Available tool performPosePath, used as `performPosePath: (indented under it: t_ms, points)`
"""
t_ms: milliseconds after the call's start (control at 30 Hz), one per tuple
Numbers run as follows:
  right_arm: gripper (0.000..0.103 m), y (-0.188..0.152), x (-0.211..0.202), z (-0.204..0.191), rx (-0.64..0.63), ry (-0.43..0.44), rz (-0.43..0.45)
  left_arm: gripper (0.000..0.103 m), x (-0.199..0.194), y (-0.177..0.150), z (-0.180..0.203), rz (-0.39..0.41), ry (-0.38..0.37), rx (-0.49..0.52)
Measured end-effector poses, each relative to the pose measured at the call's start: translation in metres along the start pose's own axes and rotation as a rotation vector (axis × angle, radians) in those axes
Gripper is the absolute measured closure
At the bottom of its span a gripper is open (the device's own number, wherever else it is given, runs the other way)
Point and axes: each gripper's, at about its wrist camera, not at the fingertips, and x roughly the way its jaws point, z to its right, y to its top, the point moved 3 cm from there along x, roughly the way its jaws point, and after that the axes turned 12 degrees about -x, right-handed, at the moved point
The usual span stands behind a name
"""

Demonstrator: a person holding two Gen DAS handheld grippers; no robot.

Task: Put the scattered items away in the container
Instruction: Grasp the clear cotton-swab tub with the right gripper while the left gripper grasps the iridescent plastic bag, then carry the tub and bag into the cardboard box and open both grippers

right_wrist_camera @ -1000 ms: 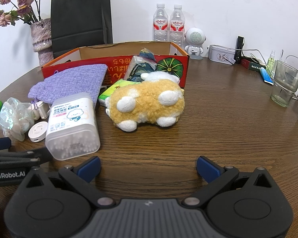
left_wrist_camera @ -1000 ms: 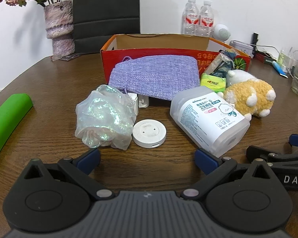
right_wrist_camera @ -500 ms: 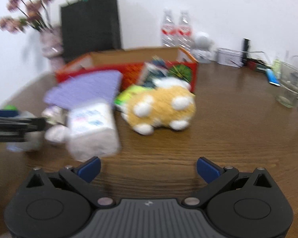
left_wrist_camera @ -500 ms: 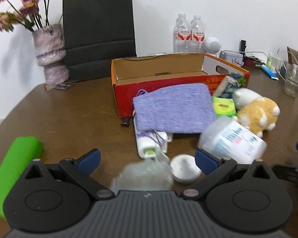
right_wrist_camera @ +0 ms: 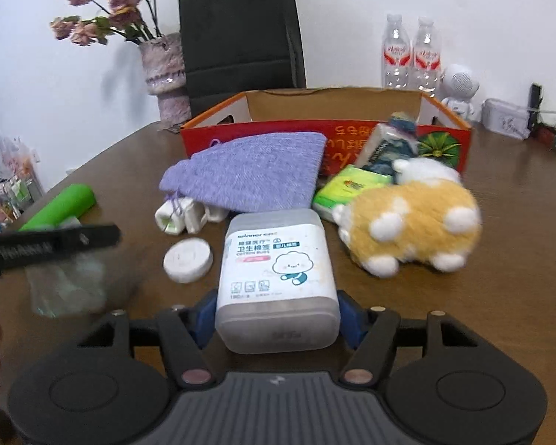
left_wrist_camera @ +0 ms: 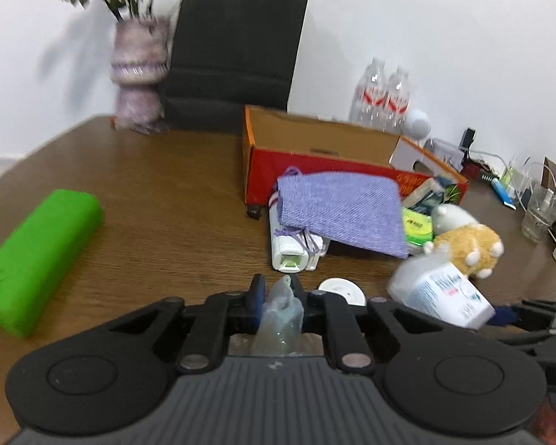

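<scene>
A brown wooden table (right_wrist_camera: pixel 463 315) carries everything. On it stands a red cardboard box (right_wrist_camera: pixel 263 135), and a purple pouch (right_wrist_camera: pixel 248 174) leans against its front wall. Near the pouch lie a white round disc (right_wrist_camera: pixel 187 261), a green packet (right_wrist_camera: pixel 350 189) and a yellow plush toy (right_wrist_camera: pixel 411 222). A green roll (left_wrist_camera: pixel 37 259) lies well apart, and a vase (left_wrist_camera: pixel 139 74), a black paper bag (left_wrist_camera: pixel 233 55) and two water bottles (right_wrist_camera: pixel 409 55) stand at the back

The left gripper (left_wrist_camera: pixel 277 298) has its fingers pinched close on a crinkled plastic bag (left_wrist_camera: pixel 281 315); the right gripper (right_wrist_camera: pixel 277 313) clamps a cotton bud box (right_wrist_camera: pixel 277 282) between its fingers.
</scene>
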Motion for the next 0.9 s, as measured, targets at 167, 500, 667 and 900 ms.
performPosePath:
  t_ms: [167, 500, 667, 900]
  points:
    - [0.04, -0.031, -0.045, -0.005, -0.015, -0.028, 0.052, 0.091, -0.033, -0.01, 0.003, 0.039, 0.004, -0.007]
    - [0.04, -0.043, -0.071, 0.022, 0.049, -0.077, 0.085, 0.091, -0.073, -0.024, 0.009, 0.082, -0.02, -0.066]
    - [0.04, -0.048, -0.072, 0.022, 0.054, -0.06, 0.088, 0.091, -0.068, -0.031, 0.011, 0.077, -0.02, -0.075]
    - [0.04, -0.044, -0.071, 0.032, 0.089, -0.012, 0.114, 0.091, -0.08, -0.019, 0.018, 0.161, -0.067, -0.06]
